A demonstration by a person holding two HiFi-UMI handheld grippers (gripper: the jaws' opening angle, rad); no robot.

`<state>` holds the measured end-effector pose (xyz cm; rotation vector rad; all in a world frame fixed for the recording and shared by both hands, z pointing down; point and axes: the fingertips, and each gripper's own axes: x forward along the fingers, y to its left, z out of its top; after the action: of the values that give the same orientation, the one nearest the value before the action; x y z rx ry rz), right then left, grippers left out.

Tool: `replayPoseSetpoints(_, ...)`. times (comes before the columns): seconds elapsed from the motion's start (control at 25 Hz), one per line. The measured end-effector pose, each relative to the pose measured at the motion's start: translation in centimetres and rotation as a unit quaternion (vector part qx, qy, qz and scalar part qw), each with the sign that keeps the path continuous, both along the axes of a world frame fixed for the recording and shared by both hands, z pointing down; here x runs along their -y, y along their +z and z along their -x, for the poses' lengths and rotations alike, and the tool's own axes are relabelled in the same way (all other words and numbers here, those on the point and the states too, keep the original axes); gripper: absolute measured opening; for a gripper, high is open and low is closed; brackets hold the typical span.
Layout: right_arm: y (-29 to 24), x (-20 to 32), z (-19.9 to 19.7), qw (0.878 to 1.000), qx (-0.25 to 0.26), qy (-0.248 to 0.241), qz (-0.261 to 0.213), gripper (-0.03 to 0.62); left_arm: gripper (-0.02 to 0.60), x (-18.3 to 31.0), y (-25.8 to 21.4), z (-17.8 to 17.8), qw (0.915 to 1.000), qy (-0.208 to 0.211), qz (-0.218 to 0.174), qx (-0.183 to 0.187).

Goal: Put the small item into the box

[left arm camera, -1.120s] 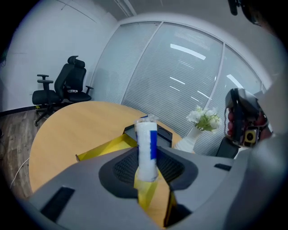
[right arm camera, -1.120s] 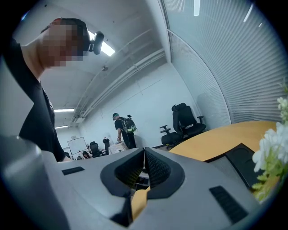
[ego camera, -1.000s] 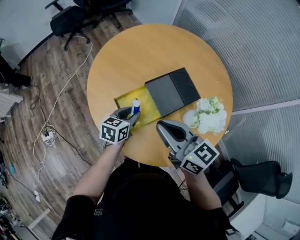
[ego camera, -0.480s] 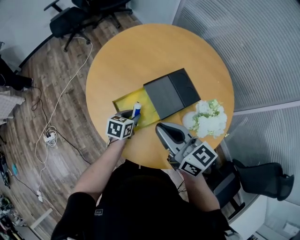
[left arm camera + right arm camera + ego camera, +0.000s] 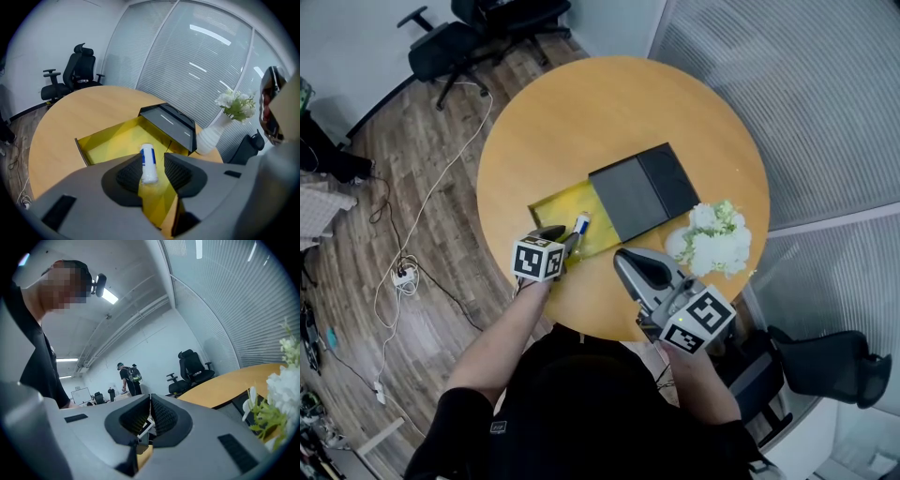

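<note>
Left claw (image 5: 153,169) opening; tube (image 5: 148,159) between jaws, inside yellow box (image 5: 108,140).

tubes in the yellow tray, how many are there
1. A white and blue tube lies in the yellow tray of the box, between the opening jaws of the left gripper. More could be hidden under the dark sleeve.

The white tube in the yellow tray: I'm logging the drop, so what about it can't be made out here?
- Print on the tube: too small in head view, blurred in left gripper view.
- Whether it touches the fingers of the opening left gripper: left gripper view, tube hides that side.
- Far end of tray: both views, under the black lid.
</note>
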<state>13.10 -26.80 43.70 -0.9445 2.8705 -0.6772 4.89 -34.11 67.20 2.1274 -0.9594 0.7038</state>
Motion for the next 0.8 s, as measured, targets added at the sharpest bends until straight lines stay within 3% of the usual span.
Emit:
replayPoseSetpoints(0.44, -1.2, -0.9, -0.4, 0.999, 0.01, -0.027, -0.027, 0.037, 0.1, -0.4, -4.7, 0.6, 0.9972, -0.017, -0.072, 0.008)
replayPoseSetpoints(0.8, -3.6, -1.7, 0.5, 0.996, 0.019, -0.066, -0.061, 0.037, 0.069, -1.0, -11.6, 2.1, 0.9871, -0.057, -0.149, -0.004)
